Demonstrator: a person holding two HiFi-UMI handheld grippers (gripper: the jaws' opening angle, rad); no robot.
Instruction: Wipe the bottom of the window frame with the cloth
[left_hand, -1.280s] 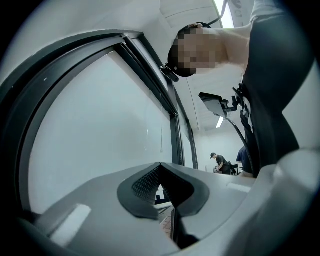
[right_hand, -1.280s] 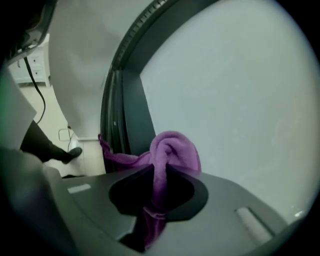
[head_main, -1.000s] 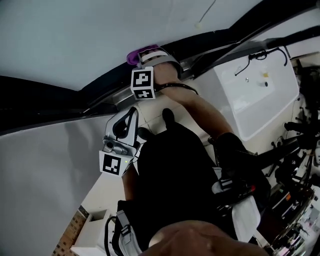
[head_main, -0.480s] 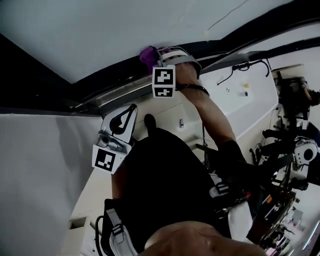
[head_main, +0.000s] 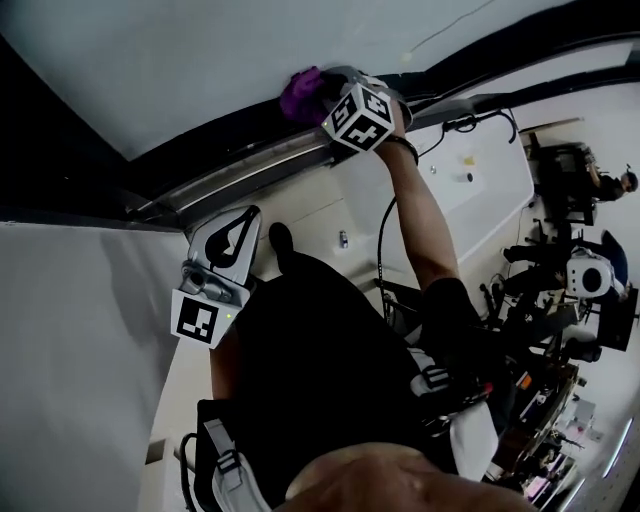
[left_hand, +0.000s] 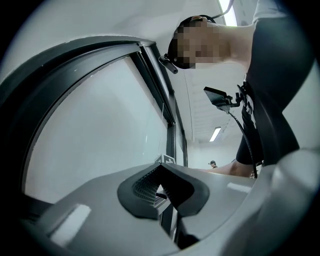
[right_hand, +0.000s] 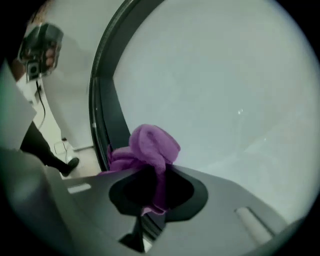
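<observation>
A purple cloth is bunched in my right gripper, which is shut on it and pressed against the dark bottom rail of the window frame below the pale glass. In the right gripper view the cloth bulges out of the right gripper, beside the dark frame. My left gripper hangs lower left, away from the frame, shut with nothing in it. In the left gripper view the left gripper points along the window frame.
A white cabinet with cables stands right of the window. Racks of equipment crowd the right side. A grey wall panel fills the lower left. The person's dark torso and right arm take up the middle.
My right gripper has slid the purple cloth rightward along the bottom rail, and its marker cube has turned. The left gripper has kept its place below the frame.
</observation>
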